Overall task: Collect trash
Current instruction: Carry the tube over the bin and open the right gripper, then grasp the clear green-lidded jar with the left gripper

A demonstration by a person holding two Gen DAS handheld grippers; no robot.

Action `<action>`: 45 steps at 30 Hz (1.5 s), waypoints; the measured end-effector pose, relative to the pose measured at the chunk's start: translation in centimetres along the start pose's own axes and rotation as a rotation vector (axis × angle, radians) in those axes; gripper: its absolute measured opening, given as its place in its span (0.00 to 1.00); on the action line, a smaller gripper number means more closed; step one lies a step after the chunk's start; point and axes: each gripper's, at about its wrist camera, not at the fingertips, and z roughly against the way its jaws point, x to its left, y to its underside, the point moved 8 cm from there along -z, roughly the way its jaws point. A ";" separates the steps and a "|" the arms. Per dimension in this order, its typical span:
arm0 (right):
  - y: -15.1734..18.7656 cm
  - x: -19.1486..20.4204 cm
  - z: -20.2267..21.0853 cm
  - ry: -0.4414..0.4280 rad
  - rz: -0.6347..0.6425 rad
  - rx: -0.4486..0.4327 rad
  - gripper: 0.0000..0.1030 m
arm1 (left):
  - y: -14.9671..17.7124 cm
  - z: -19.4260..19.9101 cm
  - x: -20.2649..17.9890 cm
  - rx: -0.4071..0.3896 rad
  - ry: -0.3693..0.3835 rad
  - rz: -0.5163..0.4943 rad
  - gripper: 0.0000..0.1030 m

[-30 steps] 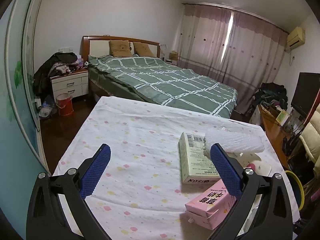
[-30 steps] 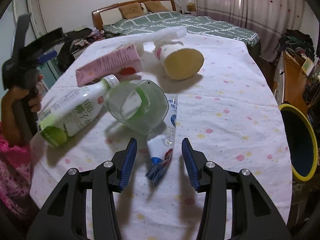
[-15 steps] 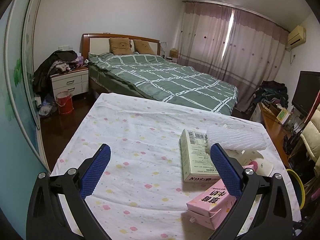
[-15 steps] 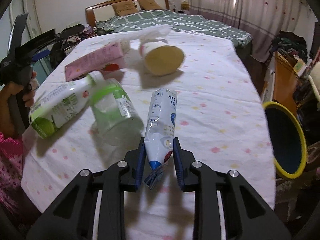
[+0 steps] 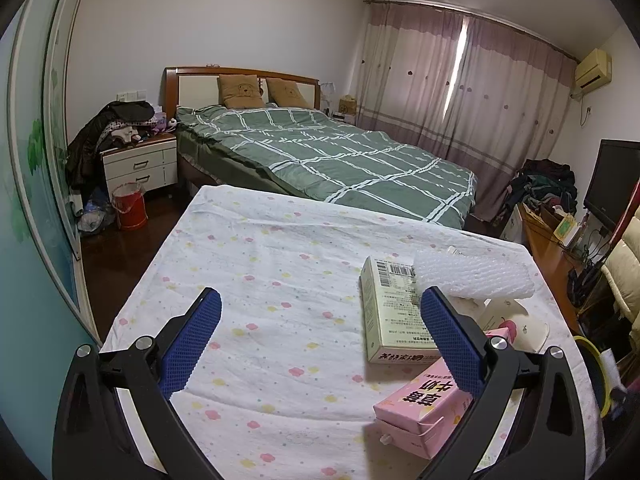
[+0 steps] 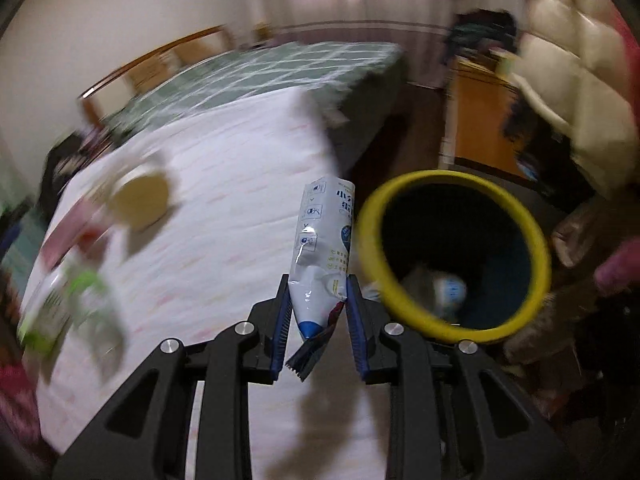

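Observation:
My right gripper (image 6: 318, 300) is shut on a white and blue crumpled pouch (image 6: 324, 240), lifted off the table and standing up between the pads. Just to its right is a dark bin with a yellow rim (image 6: 452, 188), with some trash lying inside. In the left wrist view my left gripper (image 5: 316, 336) stands open above the tablecloth with nothing between its fingers. A pale green box (image 5: 390, 312), a pink carton (image 5: 428, 408) and a white foam net sleeve (image 5: 472, 276) lie beside its right finger.
The table wears a white dotted cloth (image 5: 260, 280). A paper cup (image 6: 140, 196) on its side, a green-labelled bottle (image 6: 52, 312) and a clear cup lie blurred at the left. A bed (image 5: 320, 160), a wooden desk (image 6: 476, 120) and a cream chair (image 6: 572, 68) surround the table.
My right gripper closed on the pouch, lifted it and swung right towards the yellow-rimmed bin, rolling as it went. My left gripper stayed where it was.

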 end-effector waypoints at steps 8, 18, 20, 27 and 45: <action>-1.3 -8.1 -4.7 0.118 -0.144 0.047 0.25 | 0.1 -0.2 -0.1 0.009 -0.002 -0.010 0.95; -1.2 -11.4 -7.2 0.207 -0.202 0.065 0.45 | 0.2 -0.4 -0.2 0.017 0.004 -0.011 0.95; -1.0 -11.4 -6.3 0.199 -0.211 0.046 0.45 | 0.2 -0.3 -0.3 0.016 0.015 -0.013 0.95; -1.4 -8.0 -3.2 0.112 -0.208 -0.069 0.45 | -0.3 1.1 -2.7 -0.017 0.070 -0.074 0.95; -2.8 -4.9 -0.7 0.129 -0.157 -0.207 0.45 | 10.2 12.3 -21.1 0.153 0.484 -0.647 0.95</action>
